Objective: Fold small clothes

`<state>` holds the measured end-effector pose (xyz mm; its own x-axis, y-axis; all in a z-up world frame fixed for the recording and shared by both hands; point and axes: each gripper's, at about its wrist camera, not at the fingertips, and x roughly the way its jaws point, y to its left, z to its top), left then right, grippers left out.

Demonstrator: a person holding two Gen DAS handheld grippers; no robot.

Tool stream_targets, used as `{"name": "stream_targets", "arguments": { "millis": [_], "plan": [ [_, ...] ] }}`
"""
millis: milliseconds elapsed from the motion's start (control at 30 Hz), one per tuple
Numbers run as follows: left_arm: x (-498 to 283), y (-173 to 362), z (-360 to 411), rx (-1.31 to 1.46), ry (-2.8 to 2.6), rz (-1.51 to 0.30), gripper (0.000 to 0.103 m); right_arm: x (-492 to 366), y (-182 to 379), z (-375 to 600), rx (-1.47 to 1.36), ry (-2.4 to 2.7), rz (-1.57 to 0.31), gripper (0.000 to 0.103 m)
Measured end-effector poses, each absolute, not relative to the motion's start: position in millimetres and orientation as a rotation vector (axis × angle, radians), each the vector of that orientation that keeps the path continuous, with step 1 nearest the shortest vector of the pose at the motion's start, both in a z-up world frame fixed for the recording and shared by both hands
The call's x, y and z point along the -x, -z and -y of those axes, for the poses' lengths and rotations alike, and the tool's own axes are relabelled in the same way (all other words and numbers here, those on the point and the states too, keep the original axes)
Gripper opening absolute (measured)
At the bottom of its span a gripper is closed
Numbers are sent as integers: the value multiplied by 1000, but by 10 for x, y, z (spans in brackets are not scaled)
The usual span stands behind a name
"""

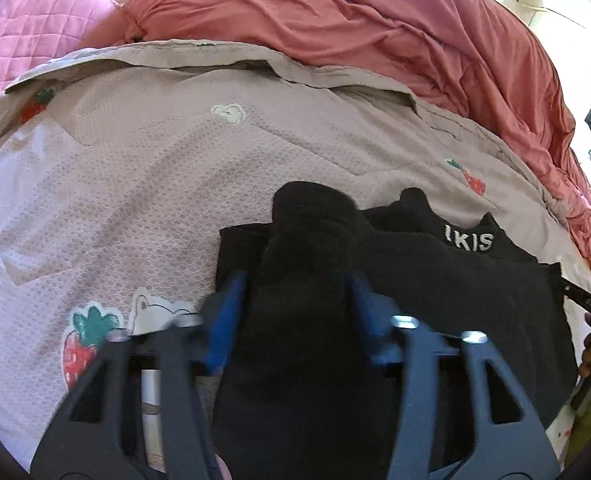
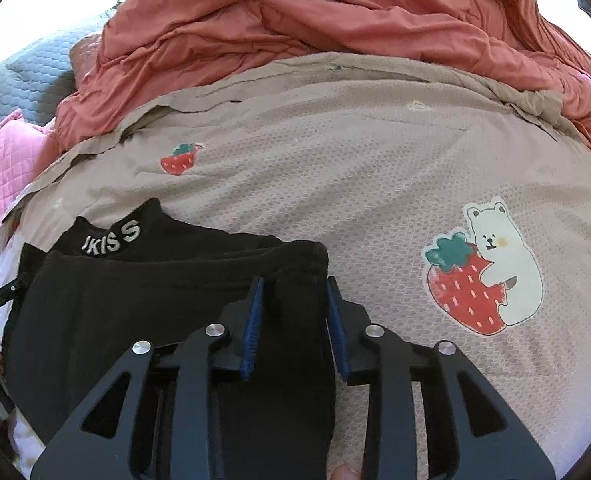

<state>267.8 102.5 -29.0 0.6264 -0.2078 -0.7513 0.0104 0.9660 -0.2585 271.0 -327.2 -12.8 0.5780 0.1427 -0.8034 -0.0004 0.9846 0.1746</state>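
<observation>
Plainly, the black garment [image 2: 143, 292] lay flat on the strawberry-print bedspread [image 2: 375, 168], its lettered collar [image 2: 111, 238] pointing away toward the red duvet [image 2: 295, 20], long axis running collar to hem. It looked soft, light and limp, best pinched at the edges. The left gripper [image 1: 295, 284] had closed on a bunched fold; the right gripper [image 2: 293, 292] pinched the near edge.
</observation>
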Motion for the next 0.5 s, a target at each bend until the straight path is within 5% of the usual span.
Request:
{"name": "stream_targets", "arguments": {
  "millis": [133,500],
  "plan": [
    [-2619,214,-895,171,127,-866,5,-2647,65,3247,-150,-96,-922,9],
    [-2563,-42,-1097,213,79,-776,6,-2813,-172,3162,-138,-111,-816,8]
  ]
}}
